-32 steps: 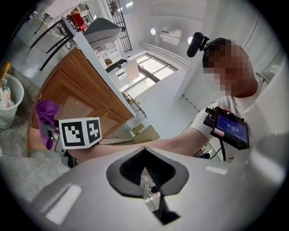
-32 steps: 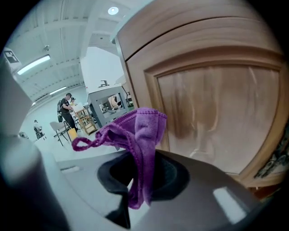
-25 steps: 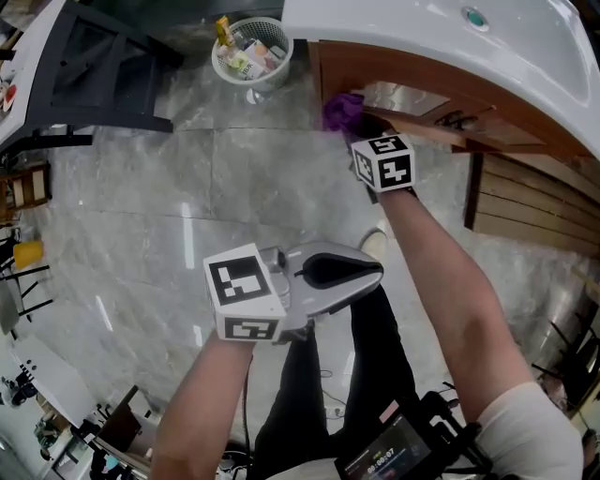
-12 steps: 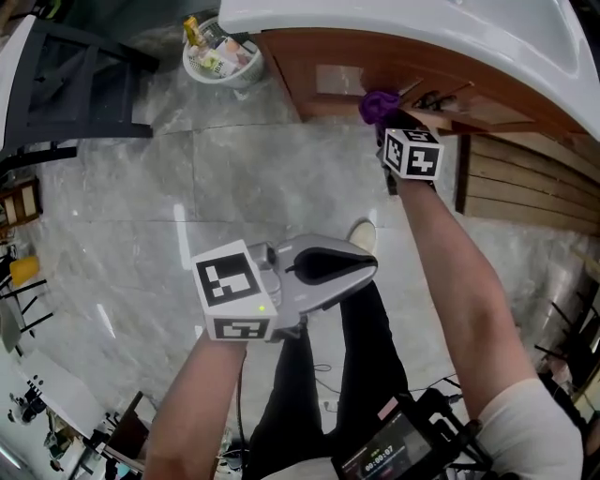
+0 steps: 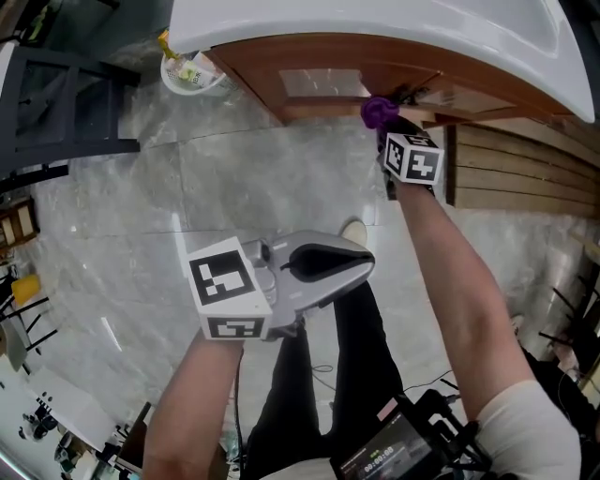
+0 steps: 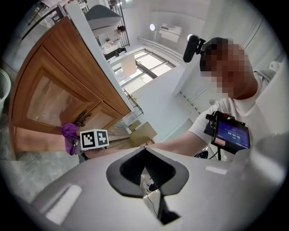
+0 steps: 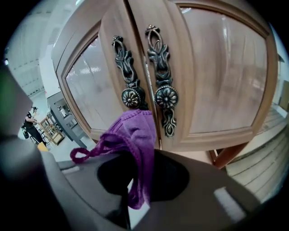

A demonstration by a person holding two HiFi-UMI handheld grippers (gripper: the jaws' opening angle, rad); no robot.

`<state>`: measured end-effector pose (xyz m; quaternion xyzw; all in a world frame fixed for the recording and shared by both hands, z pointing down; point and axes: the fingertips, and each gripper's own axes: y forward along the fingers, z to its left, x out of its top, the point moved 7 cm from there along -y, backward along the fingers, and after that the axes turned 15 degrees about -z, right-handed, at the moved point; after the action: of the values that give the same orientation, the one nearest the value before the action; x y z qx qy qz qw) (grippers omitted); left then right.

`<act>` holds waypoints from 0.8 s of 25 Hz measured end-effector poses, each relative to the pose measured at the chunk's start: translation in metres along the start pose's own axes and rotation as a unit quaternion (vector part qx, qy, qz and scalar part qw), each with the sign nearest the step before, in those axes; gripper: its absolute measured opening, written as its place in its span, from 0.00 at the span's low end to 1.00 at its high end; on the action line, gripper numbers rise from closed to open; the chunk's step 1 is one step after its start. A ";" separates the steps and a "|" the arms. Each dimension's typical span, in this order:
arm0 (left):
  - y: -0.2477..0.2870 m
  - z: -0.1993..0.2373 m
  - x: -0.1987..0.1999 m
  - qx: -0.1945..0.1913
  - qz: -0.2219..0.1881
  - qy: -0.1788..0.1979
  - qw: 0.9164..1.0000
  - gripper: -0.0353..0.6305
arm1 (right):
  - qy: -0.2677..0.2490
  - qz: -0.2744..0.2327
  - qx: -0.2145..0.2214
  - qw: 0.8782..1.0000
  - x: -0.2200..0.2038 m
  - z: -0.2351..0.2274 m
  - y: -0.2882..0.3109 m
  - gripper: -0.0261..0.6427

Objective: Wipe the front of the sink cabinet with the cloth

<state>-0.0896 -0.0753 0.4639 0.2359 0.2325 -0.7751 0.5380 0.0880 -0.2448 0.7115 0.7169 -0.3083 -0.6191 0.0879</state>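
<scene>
Purple knitted cloth (image 7: pixel 135 135) is clamped in the jaws of the right gripper (image 7: pixel 128 205), its bunched top lying against the front of the wooden sink cabinet (image 7: pixel 221 81) at the seam where the two doors meet. It sits just below the round boss of the left ornate handle (image 7: pixel 128 88), beside the lower end of the right ornate handle (image 7: pixel 165 97), and a thin loop of it (a hanging tab, by the look) trails off to the left. From the head view the right gripper (image 5: pixel 386 129) is reached far forward under the white basin (image 5: pixel 375 23), with the cloth (image 5: pixel 378 112) at its tip. The left gripper (image 5: pixel 361 267) is held near the body, well apart from the cabinet; its jaws are closed together with nothing between them. A white waste basket (image 5: pixel 192 70) stands on the grey marble floor (image 5: pixel 234 187) at far left.
</scene>
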 end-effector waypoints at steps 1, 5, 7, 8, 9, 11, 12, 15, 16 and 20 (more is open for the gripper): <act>0.003 -0.001 0.000 -0.003 0.002 0.000 1.000 0.06 | -0.003 0.000 0.003 1.000 0.000 -0.001 -0.004 0.15; 0.016 -0.010 0.003 -0.018 0.013 0.001 1.000 0.06 | -0.018 0.000 0.021 1.000 0.002 -0.008 -0.026 0.15; 0.024 -0.016 0.007 -0.028 0.017 0.001 0.999 0.06 | -0.024 0.002 0.034 0.999 0.004 -0.011 -0.043 0.15; 0.029 -0.019 0.009 -0.034 0.019 0.002 0.999 0.06 | -0.019 -0.001 0.038 0.999 0.006 -0.013 -0.053 0.15; 0.034 -0.022 0.010 -0.040 0.022 0.002 0.999 0.06 | -0.010 -0.007 0.040 0.999 0.011 -0.016 -0.062 0.15; 0.045 -0.028 0.013 -0.051 0.027 0.003 0.998 0.06 | 0.007 -0.030 0.041 0.999 0.028 -0.023 -0.080 0.15; 0.052 -0.031 0.013 -0.056 0.031 0.003 0.998 0.06 | 0.010 -0.046 0.043 0.998 0.039 -0.025 -0.088 0.15; 0.072 -0.038 0.012 -0.074 0.040 0.006 0.996 0.06 | -0.014 -0.093 0.064 0.994 0.078 -0.029 -0.106 0.15; 0.078 -0.040 0.012 -0.079 0.043 0.006 0.996 0.06 | -0.027 -0.106 0.074 0.991 0.092 -0.028 -0.109 0.15; 0.097 -0.047 0.009 -0.092 0.055 0.004 0.994 0.06 | -0.073 -0.141 0.111 0.981 0.130 -0.022 -0.114 0.15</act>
<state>0.0046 -0.0829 0.4114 0.2004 0.2917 -0.7187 0.5986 0.1522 -0.2312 0.5497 0.7115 -0.2771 -0.6375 -0.1030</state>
